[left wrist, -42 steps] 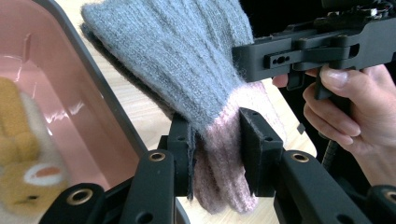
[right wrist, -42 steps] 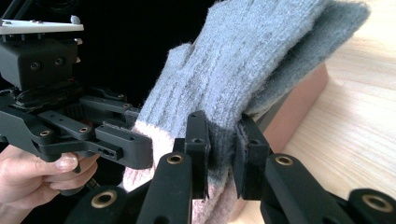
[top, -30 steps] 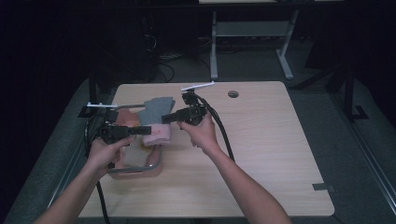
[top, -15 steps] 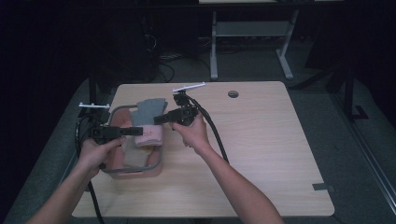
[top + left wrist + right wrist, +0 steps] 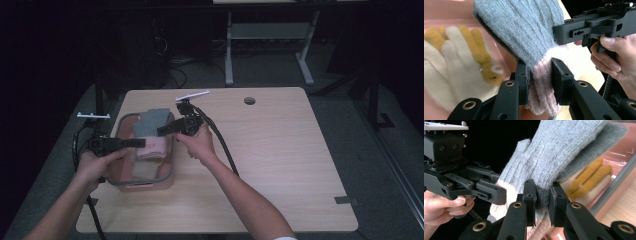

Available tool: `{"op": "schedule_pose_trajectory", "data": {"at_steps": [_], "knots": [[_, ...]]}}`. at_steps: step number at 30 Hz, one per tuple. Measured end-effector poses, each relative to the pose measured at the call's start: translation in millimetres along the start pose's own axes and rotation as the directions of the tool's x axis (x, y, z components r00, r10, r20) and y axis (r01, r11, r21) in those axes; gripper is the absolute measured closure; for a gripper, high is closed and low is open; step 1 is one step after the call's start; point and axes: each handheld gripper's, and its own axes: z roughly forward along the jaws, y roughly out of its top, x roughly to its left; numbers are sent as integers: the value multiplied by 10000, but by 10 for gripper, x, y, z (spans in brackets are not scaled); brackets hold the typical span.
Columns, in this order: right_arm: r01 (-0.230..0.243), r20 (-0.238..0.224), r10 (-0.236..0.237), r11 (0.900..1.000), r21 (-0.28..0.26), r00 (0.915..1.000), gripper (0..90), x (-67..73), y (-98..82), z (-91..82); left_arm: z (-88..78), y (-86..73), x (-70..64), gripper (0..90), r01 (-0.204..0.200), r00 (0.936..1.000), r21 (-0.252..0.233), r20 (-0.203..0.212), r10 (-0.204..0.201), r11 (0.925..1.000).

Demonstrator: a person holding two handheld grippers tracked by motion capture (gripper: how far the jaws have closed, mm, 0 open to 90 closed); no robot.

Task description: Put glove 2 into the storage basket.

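The room is dark, and a pale wood table [image 5: 280, 165] stands in the light. On its left side sits a pink tray [image 5: 150, 182] with a grey rim.

Nearest to me, the left gripper [image 5: 136, 143] comes in from 9 o'clock, held level over the tray. Its jaws are clamped on the pink cuff of a grey glove [image 5: 524, 32]. In the left gripper view the cuff is squeezed between the two black pads, and the grey part runs up and away toward 12 o'clock.

A little farther, the right gripper [image 5: 162, 131] comes in from 3 o'clock. Its jaws are pressed tight on the same glove [image 5: 559, 152], a bit higher up, on the grey wool just past the cuff.

So the glove [image 5: 152, 127] hangs between the two grippers, over the tray. Its long way points from the cuff near me to the fingers at the far end. The two grippers face each other and nearly touch.

Under it, at the bottom of the tray, lies a cream and yellow glove [image 5: 454, 65]. I think the grey one goes down beside it next.
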Motion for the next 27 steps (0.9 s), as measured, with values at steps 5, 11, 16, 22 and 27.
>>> {"op": "schedule_pose_trajectory", "data": {"at_steps": [5,11,16,22,27], "knots": [[40,11,-40,9999,102,10000,775,-7,-2,72,-10,-20,47,692,8,9999,153,-142,-6,9999],[-15,-25,15,9997,228,10000,773,-19,-7,136,-25,-41,85,692,60,9997,222,-238,-55,9997],[22,15,-22,9992,404,10000,770,-42,-5,206,-21,-68,137,693,100,9994,313,-328,-90,9995],[-15,60,12,9983,584,10000,767,-77,-15,286,-8,-109,199,693,266,9989,315,-391,-253,9992],[-45,27,44,9976,695,10000,765,-80,-25,323,-16,-136,229,694,329,9987,300,-406,-317,9990]]}}
